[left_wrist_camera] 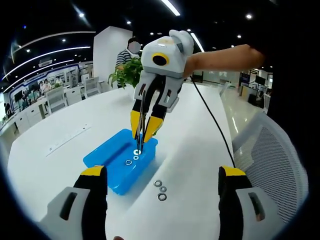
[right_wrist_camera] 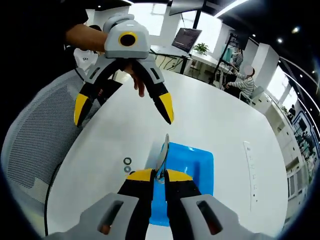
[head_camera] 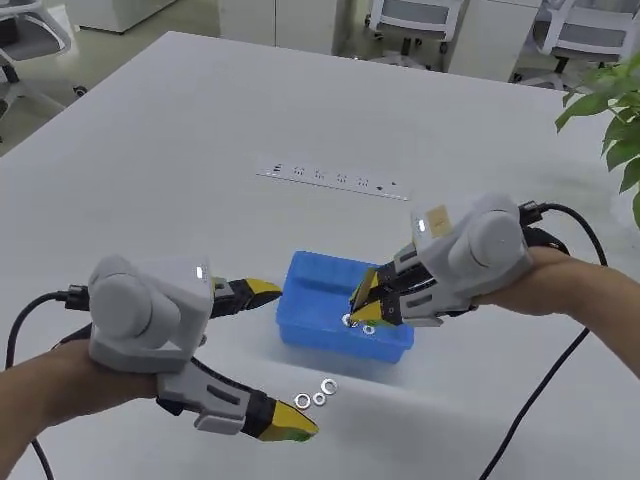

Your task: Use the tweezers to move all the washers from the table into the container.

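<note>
A blue container [head_camera: 340,355] sits on the white table, with two washers [head_camera: 368,329] on its floor. My right gripper [head_camera: 368,310] is shut on metal tweezers [head_camera: 353,308], whose tips point down into the container close to a washer [left_wrist_camera: 137,151]. Whether the tips grip it, I cannot tell. In the right gripper view the tweezers [right_wrist_camera: 162,152] stick out from the shut jaws over the container [right_wrist_camera: 200,165]. Three washers [head_camera: 318,398] lie on the table in front of the container. My left gripper [head_camera: 275,358] is open, left of the container, close to these washers [left_wrist_camera: 162,190].
A white power strip [head_camera: 330,178] lies flat beyond the container. A green plant [head_camera: 615,110] stands at the right edge. Office chairs [head_camera: 410,25] line the far side. Cables trail from both grippers across the table [head_camera: 180,140].
</note>
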The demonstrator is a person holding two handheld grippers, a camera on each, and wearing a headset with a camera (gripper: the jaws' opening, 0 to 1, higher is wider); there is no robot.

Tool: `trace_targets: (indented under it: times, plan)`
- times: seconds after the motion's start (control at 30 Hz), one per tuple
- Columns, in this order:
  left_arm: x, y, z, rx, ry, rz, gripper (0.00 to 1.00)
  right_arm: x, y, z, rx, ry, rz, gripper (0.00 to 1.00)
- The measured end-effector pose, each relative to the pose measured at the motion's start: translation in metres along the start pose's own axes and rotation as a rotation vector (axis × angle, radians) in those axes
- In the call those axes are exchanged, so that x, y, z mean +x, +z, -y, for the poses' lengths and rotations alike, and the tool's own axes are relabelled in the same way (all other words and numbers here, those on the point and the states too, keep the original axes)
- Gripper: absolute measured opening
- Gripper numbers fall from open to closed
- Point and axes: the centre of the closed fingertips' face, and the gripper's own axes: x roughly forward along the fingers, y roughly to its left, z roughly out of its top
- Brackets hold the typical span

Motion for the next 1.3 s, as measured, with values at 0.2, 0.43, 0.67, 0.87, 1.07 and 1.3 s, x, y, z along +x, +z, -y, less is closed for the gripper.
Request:
trace_targets:
  times: [0.2,0.43,0.67,0.87,1.07,1.3]
  plan:
    - [-0.003,0.001,-0.001,-0.011,-0.006,0.008,0.99,0.005,-0.006,0.009,-0.001,-0.005,-0.006,0.09]
    - [-0.004,0.002,-0.004,-0.018,-0.003,0.012,0.99,0.014,-0.012,0.017,0.002,-0.005,-0.006,0.09]
    - [-0.004,0.003,-0.011,-0.024,0.010,0.020,0.99,0.024,-0.019,0.023,0.013,-0.007,-0.008,0.09]
    - [-0.003,0.005,-0.016,-0.029,0.022,0.022,0.98,0.033,-0.026,0.026,0.024,-0.003,-0.007,0.09]
    - [-0.002,0.003,-0.021,-0.035,0.028,0.015,0.93,0.041,-0.033,0.026,0.036,0.007,-0.012,0.09]
    - [0.004,0.005,-0.029,-0.022,0.018,0.014,0.79,0.049,-0.038,0.024,0.046,0.017,-0.011,0.09]
